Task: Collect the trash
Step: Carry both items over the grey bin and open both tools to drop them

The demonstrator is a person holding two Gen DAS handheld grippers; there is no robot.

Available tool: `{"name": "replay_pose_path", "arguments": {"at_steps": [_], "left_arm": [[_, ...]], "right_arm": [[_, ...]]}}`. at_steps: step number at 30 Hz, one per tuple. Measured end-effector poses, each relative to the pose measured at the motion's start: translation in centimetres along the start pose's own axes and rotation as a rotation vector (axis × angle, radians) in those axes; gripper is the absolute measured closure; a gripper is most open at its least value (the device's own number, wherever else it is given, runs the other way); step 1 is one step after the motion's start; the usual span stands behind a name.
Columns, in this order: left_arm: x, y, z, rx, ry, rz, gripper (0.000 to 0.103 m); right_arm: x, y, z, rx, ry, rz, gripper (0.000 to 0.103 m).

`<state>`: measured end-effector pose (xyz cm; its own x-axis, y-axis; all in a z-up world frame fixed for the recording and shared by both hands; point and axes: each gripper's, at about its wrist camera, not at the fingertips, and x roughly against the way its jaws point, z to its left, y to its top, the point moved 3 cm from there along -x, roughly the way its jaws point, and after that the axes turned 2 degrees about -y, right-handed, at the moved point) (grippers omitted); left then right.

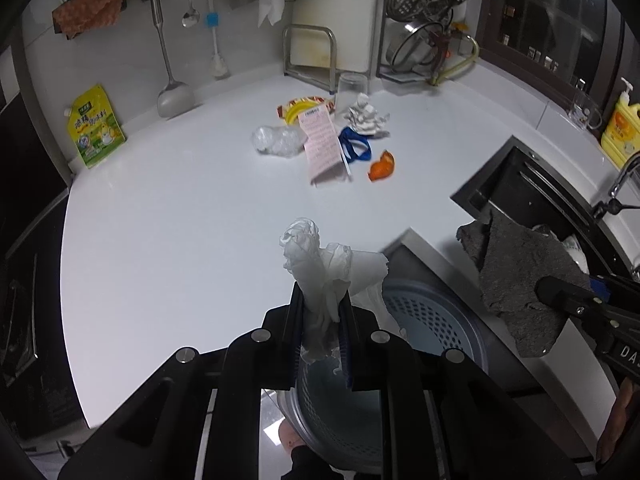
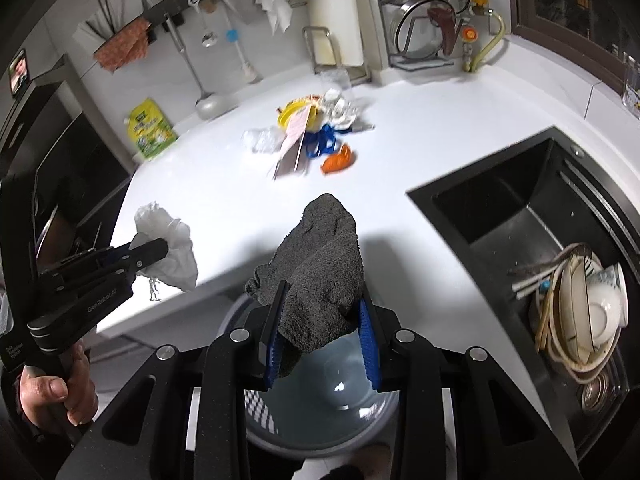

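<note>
Left gripper (image 1: 322, 312) clamped on crumpled white tissue (image 1: 320, 256), tissue pinched between both fingers, right gripper (image 2: 322, 320) clamped on grey cloth (image 2: 320, 256), both held above blue basket (image 2: 320, 400), remaining trash pile (image 1: 320, 136) left on countertop (image 1: 180, 220)

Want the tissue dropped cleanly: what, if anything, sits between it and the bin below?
Nothing visible does. The left gripper holds the white tissue above the open bin, past the counter edge.
</note>
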<state>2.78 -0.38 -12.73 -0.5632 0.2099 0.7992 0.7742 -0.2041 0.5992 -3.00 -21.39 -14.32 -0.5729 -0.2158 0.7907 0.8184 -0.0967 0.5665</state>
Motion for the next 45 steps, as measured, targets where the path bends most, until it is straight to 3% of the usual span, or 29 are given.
{"name": "replay_pose_path", "arguments": {"at_steps": [5,14,26,36,38,40,43,45], "left_arm": [[-0.8,-2.7,-1.5,0.009,-0.034,0.06,0.087],[-2.3,-5.3,-3.1,0.005,-0.024,0.132,0.087],[-3.6,-6.8,-3.4,0.033,-0.027,0.194,0.086],[-3.3,-7.0,-3.0,0.037,-0.024,0.201,0.081],[-3.1,-6.9,-2.9,0.039,-0.024,0.198,0.078],[-2.9,-6.8,-2.7,0.041,-0.021,0.191,0.069],[-2.6,-6.7,-2.4,0.047,-0.017,0.181,0.056],[-2.5,-6.6,-2.2,0.051,-0.017,0.176,0.053]], "right_arm": [[-1.0,-2.7,-0.2,0.013,0.013,0.059,0.072],[-2.9,-5.8,-0.6,0.026,0.034,0.144,0.072],[-5.1,-7.4,-1.0,0.046,0.045,0.228,0.072],[-5.7,-7.6,-1.2,0.032,0.05,0.253,0.071],[-5.6,-7.6,-1.2,0.028,0.048,0.25,0.07],[-5.5,-7.5,-1.3,0.027,0.046,0.244,0.067],[-5.1,-7.3,-1.4,0.021,0.045,0.229,0.057],[-4.9,-7.2,-1.5,0.017,0.04,0.218,0.052]]}}
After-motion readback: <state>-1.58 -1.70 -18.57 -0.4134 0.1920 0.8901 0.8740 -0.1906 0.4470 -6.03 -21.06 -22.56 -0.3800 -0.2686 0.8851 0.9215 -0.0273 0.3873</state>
